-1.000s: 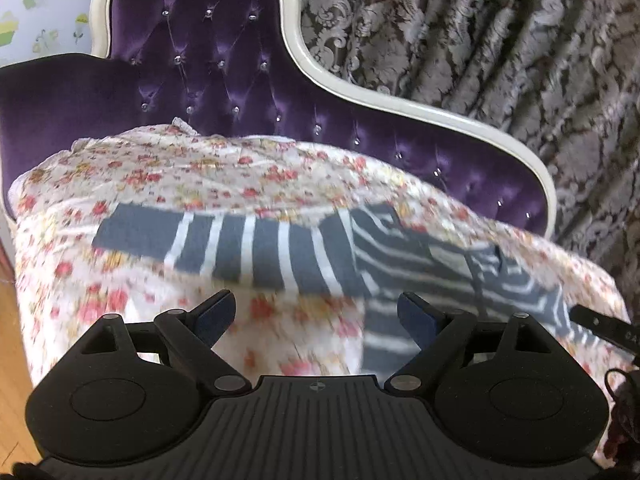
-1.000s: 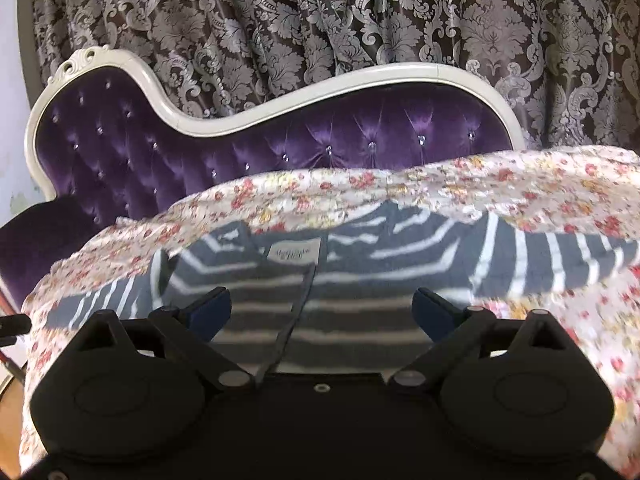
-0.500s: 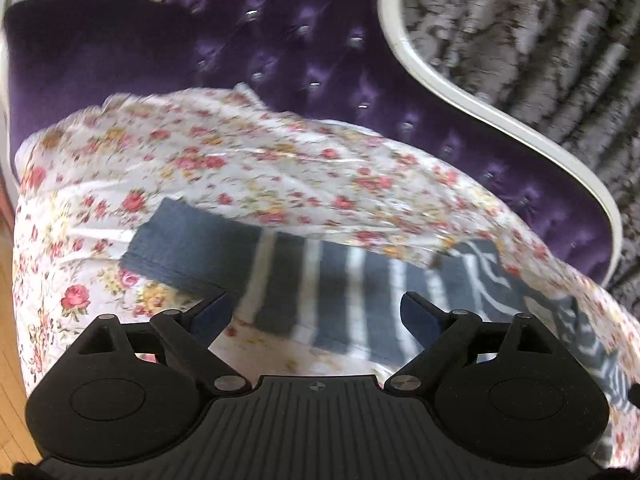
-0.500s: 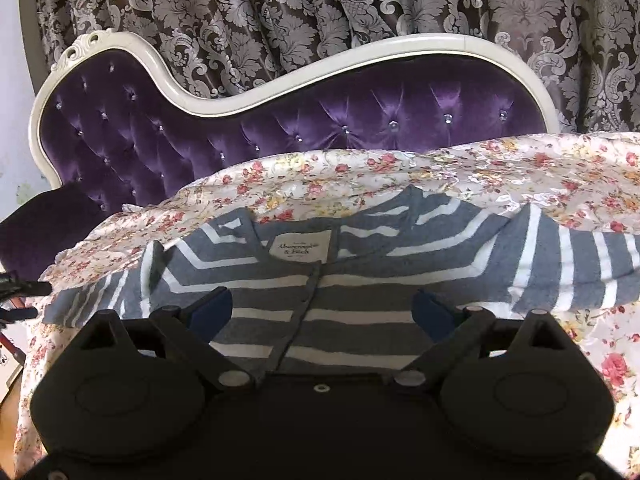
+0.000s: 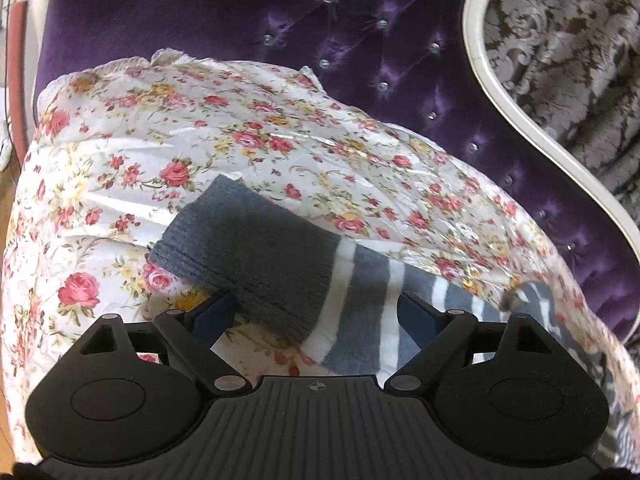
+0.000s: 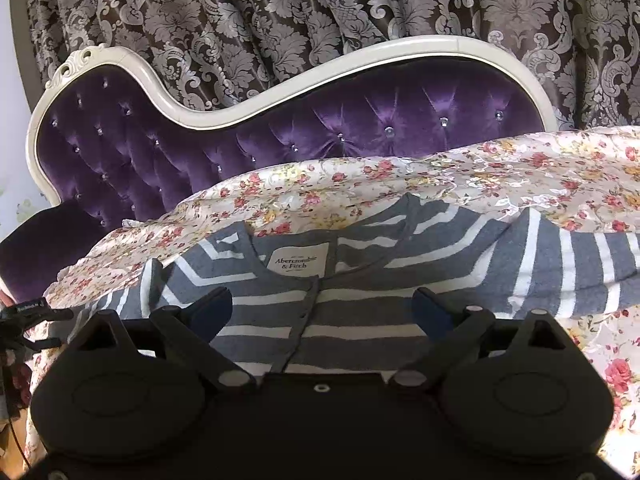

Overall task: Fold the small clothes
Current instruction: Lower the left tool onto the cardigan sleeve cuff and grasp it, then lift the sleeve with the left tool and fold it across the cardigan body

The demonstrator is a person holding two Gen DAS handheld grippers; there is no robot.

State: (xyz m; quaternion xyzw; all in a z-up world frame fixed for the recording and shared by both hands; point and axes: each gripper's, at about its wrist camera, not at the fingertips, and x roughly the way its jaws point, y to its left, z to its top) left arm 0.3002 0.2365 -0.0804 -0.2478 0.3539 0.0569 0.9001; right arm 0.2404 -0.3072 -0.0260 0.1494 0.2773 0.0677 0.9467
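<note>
Cardigan sleeve cuff (image 5: 244,256) is sitting between my left gripper's (image 5: 316,316) wide jaws; I'm aiming to pinch its edge squarely.

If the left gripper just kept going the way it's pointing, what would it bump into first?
Most likely the sweater's sleeve, near its plain grey cuff, which lies between the open left gripper fingers on the floral sheet. Depth is hard to judge here.

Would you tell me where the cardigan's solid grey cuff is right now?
In the left wrist view, the grey cuff lies flat on the floral sheet, just ahead of the open left gripper, nearer its left finger, with the purple sofa back beyond.
</note>
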